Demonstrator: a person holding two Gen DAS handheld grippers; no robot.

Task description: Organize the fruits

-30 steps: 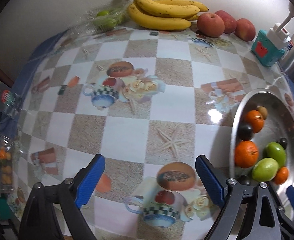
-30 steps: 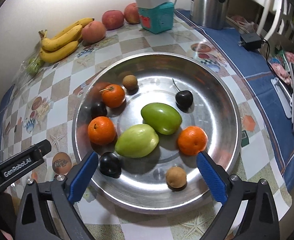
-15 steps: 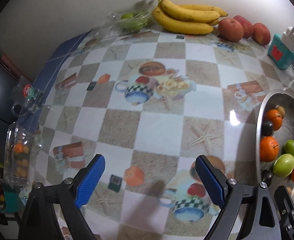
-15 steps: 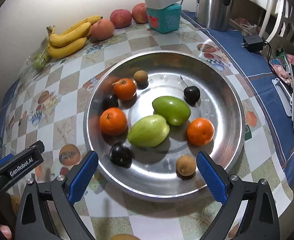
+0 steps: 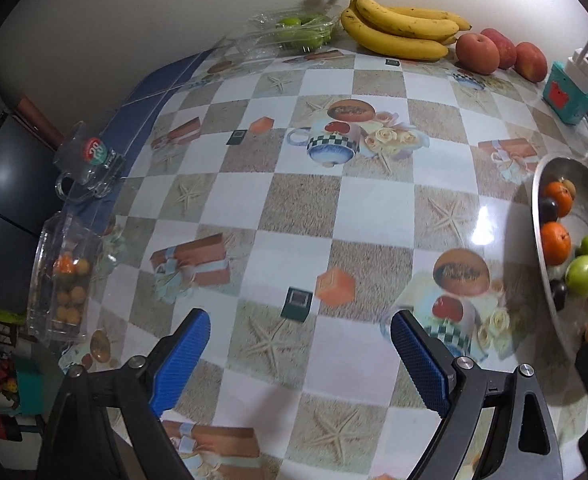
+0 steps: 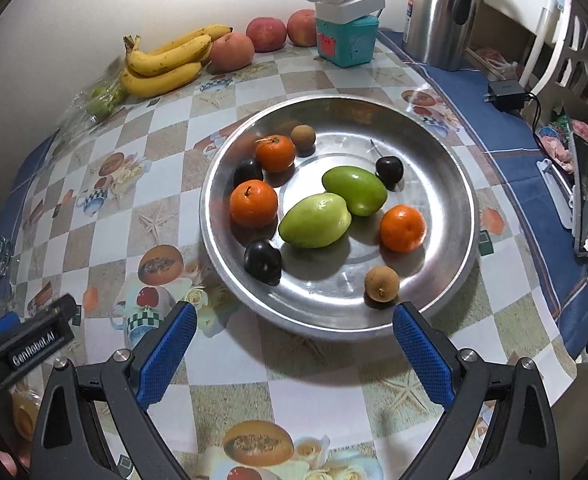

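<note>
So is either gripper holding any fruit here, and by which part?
Nothing is held. The left gripper and right gripper both stand open and empty over the tablecloth.

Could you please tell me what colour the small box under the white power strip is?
The small box is teal with a red mark, clearest in the right wrist view.

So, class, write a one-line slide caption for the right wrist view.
Open right tongs above a steel bowl holding three oranges, two green fruits, dark plums and brown longans.
</note>
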